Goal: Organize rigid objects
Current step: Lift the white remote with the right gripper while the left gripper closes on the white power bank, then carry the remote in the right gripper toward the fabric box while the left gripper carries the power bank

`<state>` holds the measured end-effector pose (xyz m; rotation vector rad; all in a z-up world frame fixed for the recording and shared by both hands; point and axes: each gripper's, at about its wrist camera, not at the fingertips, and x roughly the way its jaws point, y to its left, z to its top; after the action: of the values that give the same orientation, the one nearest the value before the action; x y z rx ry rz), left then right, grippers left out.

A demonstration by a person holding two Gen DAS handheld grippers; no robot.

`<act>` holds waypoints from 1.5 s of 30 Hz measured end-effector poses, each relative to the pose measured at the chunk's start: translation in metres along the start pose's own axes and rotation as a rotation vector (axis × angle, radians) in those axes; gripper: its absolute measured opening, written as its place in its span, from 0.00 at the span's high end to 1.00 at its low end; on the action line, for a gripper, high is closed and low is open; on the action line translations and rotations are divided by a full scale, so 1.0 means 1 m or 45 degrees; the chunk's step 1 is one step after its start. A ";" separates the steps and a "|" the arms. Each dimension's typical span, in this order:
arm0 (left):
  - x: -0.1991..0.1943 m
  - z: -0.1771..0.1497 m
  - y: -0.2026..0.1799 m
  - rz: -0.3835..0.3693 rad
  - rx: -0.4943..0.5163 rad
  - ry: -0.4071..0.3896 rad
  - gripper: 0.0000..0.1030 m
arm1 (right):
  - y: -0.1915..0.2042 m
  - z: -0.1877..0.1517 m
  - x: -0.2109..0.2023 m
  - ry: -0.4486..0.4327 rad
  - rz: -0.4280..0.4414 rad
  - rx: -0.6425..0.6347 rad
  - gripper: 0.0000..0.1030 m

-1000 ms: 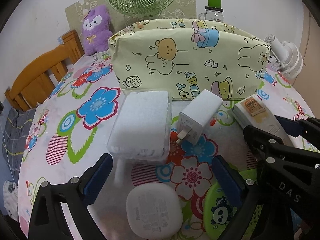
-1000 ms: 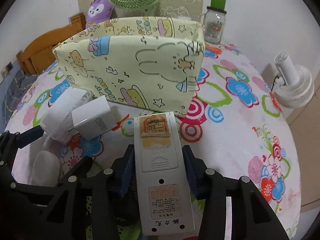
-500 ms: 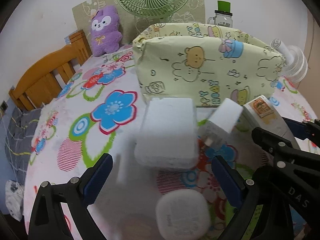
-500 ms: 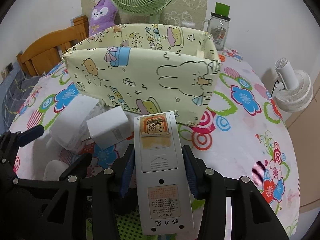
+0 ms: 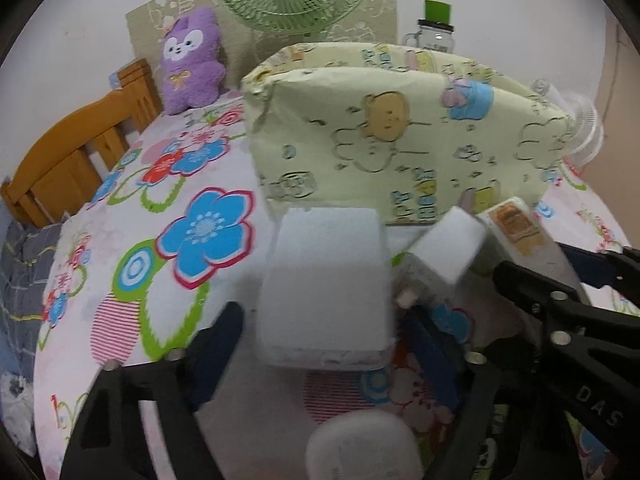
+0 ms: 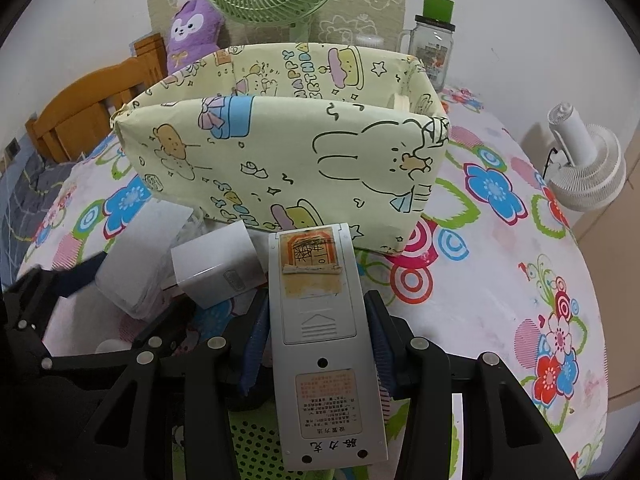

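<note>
Two tongs: right tongs (image 6: 316, 356) clamped on remote (image 6: 320, 344) mid-body, stiff, slick; left tongs (image 5: 320, 344) closing around clear box (image 5: 324, 288), pads not touching, light, brittle; both just before paper bin (image 6: 280, 168).

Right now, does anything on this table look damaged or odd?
Yes. The remote clamped in the right gripper lies face down, and a torn, yellowed sticker is peeling on its back. The paper-wrapped box has crumpled corners.
</note>
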<state>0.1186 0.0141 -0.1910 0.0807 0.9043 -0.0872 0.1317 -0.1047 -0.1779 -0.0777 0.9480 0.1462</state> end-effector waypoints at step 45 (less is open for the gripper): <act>-0.087 -0.012 -0.040 0.077 -0.006 -0.154 0.42 | -0.011 -0.021 -0.080 -0.142 0.036 0.008 0.53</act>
<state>0.0517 -0.0206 -0.1315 0.0975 0.7805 -0.0332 0.0703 -0.1251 -0.1251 -0.0498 0.8386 0.1718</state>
